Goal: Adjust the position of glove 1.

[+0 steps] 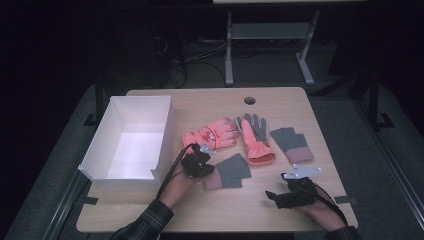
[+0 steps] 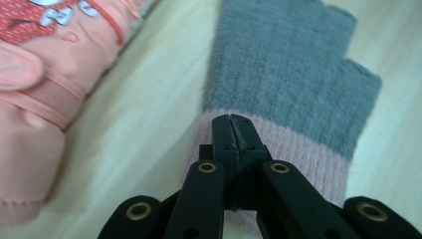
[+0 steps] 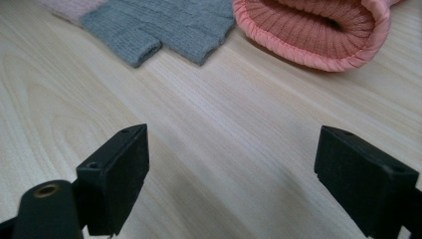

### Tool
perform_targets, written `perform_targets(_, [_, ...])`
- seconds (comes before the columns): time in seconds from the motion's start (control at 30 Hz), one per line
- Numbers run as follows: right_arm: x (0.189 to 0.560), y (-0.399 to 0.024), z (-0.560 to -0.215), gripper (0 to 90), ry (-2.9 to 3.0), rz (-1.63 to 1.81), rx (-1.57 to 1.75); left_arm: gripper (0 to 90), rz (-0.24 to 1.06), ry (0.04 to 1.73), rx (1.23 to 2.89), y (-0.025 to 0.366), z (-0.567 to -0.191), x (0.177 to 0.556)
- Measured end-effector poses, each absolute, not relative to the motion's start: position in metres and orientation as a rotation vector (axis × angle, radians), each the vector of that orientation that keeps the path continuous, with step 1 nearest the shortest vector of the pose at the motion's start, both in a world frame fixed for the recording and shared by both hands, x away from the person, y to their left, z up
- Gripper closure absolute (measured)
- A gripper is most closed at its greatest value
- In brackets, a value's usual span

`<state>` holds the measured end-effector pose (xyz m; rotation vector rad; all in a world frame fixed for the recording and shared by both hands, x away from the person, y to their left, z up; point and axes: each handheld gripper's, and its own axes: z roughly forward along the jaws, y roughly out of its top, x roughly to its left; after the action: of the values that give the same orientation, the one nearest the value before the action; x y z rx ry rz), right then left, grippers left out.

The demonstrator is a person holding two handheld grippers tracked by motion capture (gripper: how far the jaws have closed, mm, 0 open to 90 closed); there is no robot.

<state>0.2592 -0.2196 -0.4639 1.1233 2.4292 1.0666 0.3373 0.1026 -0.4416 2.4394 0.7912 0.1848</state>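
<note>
Pale wooden table (image 1: 280, 210) carries a grey fingerless glove (image 1: 231, 171) near its front, pink cuff pinched by the left gripper (image 2: 232, 130), jaws closed tight on it; coral gloves (image 1: 211, 134) lie just behind; right gripper (image 3: 231, 174) rests apart, jaws wide, empty

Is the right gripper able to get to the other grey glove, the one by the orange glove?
Probably yes. The right gripper has its jaws wide open over bare table, and nothing lies between it and that grey glove farther back.
</note>
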Motion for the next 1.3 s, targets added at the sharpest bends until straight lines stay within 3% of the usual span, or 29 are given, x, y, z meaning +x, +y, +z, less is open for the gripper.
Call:
perform_targets(0.43, [0.259,-0.221,-0.465,13.8,2.427,1.063,1.136,89.5,0.037,0.721,2.434,0.104,-0.442,0.304])
perform_targets(0.77, [0.259,-0.221,-0.465,13.9,2.429,1.056,1.135,89.5,0.145,0.782,2.466,0.112,-0.44,0.308])
perform_targets(1.3, [0.26,-0.222,-0.464,13.9,2.421,1.064,1.14,89.3,0.045,0.696,2.5,0.095,-0.444,0.298])
